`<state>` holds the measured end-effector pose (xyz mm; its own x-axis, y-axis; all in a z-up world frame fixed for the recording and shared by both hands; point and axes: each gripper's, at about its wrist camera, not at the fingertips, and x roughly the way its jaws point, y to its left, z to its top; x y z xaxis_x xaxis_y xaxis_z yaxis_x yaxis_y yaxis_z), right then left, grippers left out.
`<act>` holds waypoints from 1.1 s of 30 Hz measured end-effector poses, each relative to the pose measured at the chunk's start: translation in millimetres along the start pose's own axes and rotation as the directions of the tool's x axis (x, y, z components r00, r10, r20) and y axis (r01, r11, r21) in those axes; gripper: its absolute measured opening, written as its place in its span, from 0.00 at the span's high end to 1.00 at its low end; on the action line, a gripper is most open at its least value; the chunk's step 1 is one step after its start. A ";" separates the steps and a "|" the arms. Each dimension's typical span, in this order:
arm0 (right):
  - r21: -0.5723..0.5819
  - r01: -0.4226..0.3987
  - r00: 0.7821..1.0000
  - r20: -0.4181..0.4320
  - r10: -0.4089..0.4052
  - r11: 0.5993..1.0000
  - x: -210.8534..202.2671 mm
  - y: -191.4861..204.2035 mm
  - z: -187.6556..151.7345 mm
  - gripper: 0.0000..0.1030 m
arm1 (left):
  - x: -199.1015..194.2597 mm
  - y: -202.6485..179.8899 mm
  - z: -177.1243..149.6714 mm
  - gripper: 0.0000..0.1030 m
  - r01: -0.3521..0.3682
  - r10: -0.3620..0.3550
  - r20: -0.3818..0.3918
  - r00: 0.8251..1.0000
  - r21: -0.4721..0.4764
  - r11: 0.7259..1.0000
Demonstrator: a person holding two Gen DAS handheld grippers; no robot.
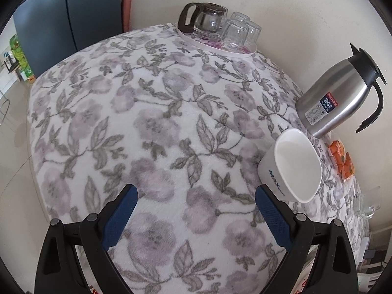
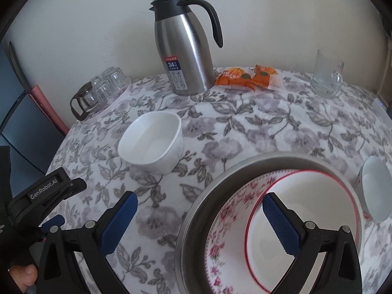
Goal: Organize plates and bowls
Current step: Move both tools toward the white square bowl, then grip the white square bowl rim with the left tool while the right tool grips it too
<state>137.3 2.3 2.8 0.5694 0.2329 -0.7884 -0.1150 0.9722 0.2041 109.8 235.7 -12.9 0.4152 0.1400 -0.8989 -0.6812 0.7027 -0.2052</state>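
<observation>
A square white bowl (image 1: 291,164) (image 2: 152,142) sits on the flowered tablecloth, just ahead and right of my left gripper (image 1: 196,196), which is open and empty. In the right wrist view a stack stands low right: a metal basin (image 2: 208,188), a floral plate (image 2: 227,218) in it, and a red-rimmed white bowl (image 2: 316,196) on top. My right gripper (image 2: 199,203) is open, its right finger over the red-rimmed bowl and its left finger over the cloth. A small white bowl (image 2: 374,191) lies at the right edge. The left gripper's body (image 2: 46,188) shows at far left.
A steel thermos jug (image 2: 186,49) (image 1: 343,93) stands at the back by the wall. A tray (image 1: 218,46) holds a glass pot (image 1: 203,17) (image 2: 83,98) and upturned glasses (image 1: 240,31). Orange snack packets (image 2: 247,78) and a glass mug (image 2: 327,73) lie behind.
</observation>
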 end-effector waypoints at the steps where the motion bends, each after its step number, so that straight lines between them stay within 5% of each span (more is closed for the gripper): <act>1: -0.002 0.004 1.000 0.003 -0.004 1.000 0.7 -0.1 1.7 0.00 | 3.2 -0.7 1.5 0.06 0.008 -0.008 -0.006 1.000 0.002 1.000; 14: -0.022 0.044 0.996 0.078 -0.042 0.999 -16.5 0.2 25.9 0.00 | 19.9 -12.1 11.4 0.06 0.124 -0.124 -0.017 0.992 0.019 0.992; 21: -0.052 0.003 0.998 0.063 0.001 0.999 -7.1 15.6 44.2 0.01 | 26.1 -29.2 19.7 0.06 0.229 -0.229 -0.007 0.973 0.069 0.971; 33: 0.023 -0.017 0.998 -0.059 0.019 1.000 48.0 22.8 59.9 0.25 | 56.5 -45.9 29.8 0.08 0.285 -0.280 -0.072 0.957 0.062 0.957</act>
<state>210.8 34.1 4.4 0.5180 0.2521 -0.8174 -0.1064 0.9672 0.2308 182.5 232.2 -42.8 0.5448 -0.1135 -0.8308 -0.4959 0.7554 -0.4284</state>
